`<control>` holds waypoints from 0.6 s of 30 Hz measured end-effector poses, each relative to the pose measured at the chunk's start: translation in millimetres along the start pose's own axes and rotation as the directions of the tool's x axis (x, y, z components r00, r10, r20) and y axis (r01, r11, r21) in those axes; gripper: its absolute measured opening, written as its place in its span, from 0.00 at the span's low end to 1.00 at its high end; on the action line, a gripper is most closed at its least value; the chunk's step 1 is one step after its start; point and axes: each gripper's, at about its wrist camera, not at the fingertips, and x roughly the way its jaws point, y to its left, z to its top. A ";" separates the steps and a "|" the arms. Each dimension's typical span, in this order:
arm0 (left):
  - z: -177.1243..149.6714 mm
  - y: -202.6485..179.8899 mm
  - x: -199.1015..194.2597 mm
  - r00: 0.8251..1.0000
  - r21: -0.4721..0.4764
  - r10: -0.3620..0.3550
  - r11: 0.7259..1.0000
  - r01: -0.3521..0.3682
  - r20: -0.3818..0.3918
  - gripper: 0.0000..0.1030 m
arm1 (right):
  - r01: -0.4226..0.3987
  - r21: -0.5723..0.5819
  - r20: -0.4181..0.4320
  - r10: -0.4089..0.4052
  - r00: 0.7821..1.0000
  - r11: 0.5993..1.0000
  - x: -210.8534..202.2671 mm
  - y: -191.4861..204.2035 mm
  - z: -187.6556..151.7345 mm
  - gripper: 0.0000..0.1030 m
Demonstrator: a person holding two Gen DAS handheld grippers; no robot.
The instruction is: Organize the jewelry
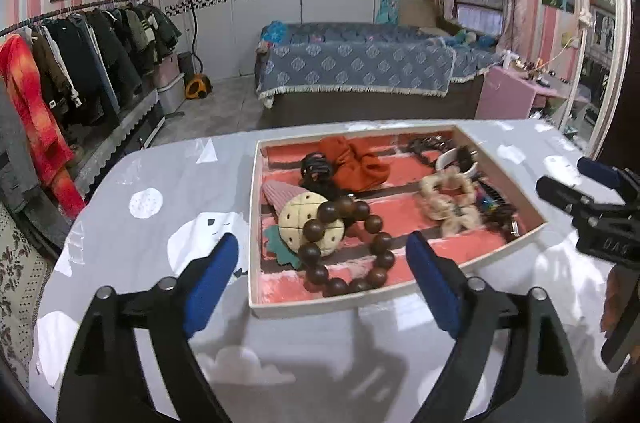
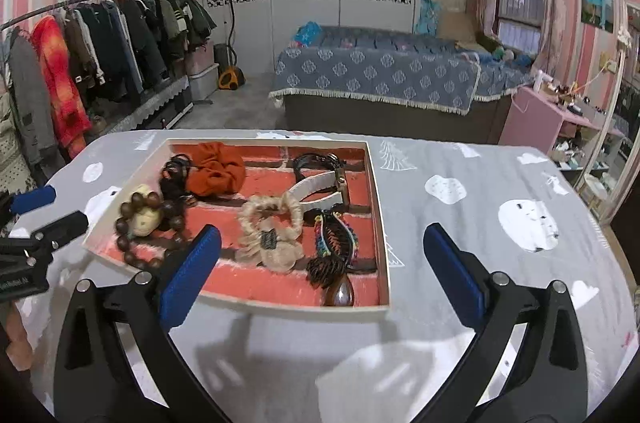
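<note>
A white-rimmed tray [image 1: 253,223] [image 2: 382,223] with a red brick-pattern lining sits on the table. In it lie a brown wooden bead bracelet [image 1: 383,242] [image 2: 124,243], a cream round clip [image 1: 298,219], an orange scrunchie [image 1: 356,163] [image 2: 216,171], a cream scrunchie [image 1: 444,199] [image 2: 268,235], a white band [image 2: 316,189] and a dark comb-like piece [image 2: 332,247]. My left gripper [image 1: 322,251] hangs open over the tray's near left corner, holding nothing. At the near right edge of the tray my right gripper [image 2: 323,235] is open and empty.
The table wears a grey cloth [image 2: 460,243] printed with white shapes. Each gripper shows at the other view's edge, the right gripper [image 1: 576,179] and the left gripper [image 2: 50,211]. A clothes rack [image 1: 80,63] stands to the left and a bed [image 1: 360,67] beyond.
</note>
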 end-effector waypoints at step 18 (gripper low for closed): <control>-50.4 -9.0 -95.5 0.986 -0.050 0.098 0.994 -0.093 0.132 0.96 | 0.050 0.057 0.140 -0.058 0.988 0.997 -109.7 5.4 -65.8 0.96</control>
